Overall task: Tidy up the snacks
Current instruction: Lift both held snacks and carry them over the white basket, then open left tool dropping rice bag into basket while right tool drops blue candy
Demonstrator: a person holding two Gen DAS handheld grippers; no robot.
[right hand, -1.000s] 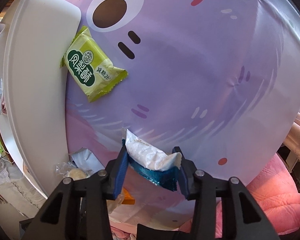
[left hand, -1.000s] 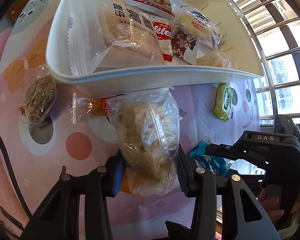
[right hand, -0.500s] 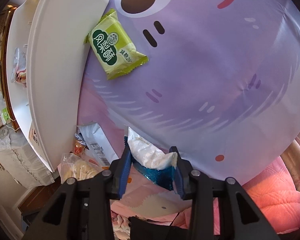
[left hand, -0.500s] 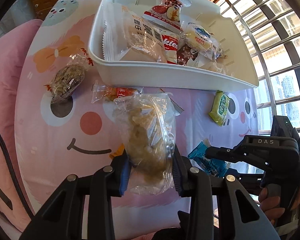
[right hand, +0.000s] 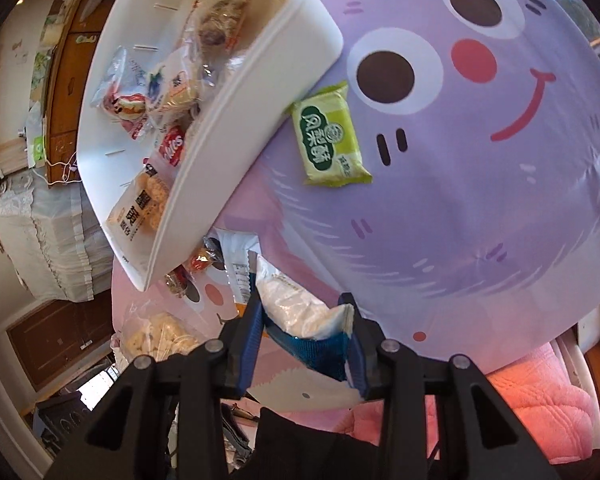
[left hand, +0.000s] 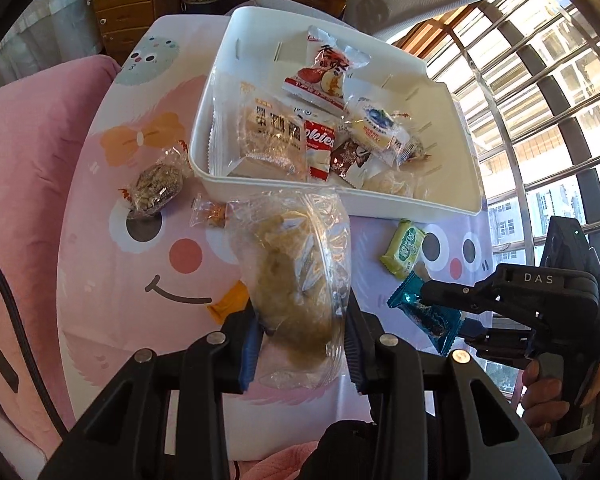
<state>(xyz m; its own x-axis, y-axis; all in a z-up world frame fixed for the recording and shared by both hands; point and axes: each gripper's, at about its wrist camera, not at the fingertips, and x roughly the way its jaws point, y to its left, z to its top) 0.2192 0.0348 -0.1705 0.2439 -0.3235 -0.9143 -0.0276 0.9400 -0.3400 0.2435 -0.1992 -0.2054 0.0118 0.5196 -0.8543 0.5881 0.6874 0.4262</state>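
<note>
Snacks are split between the white bin (left hand: 452, 128), which holds several wrapped packets piled toward its near side, and the cartoon-printed tablecloth (left hand: 100, 280) around it. Both grippers carry one packet each, lifted clear of the cloth, presumably so they can go over the bin's wall and drop in with the rest.

The left gripper (left hand: 300, 344) has its fingers closed to a middling gap around the lower part of a clear bag of crumbly brown pastry (left hand: 296, 276); the blue pads dent the plastic on both sides, and the bag stands upright above them with its top near the bin's front wall. The right gripper (right hand: 306, 344) pinches a teal-wrapped snack (right hand: 312, 328), its fingers narrowed onto the wrapper's edges; the packet lies crosswise between them, pale side up.

Loose on the cloth remain a green packet (right hand: 328, 136) just beside the bin's corner, a clear-wrapped dark seed cake (left hand: 156, 188) left of the bin, and a small orange-wrapped candy (left hand: 210, 214) against the front wall. By this layout, sorting looks partly done.
</note>
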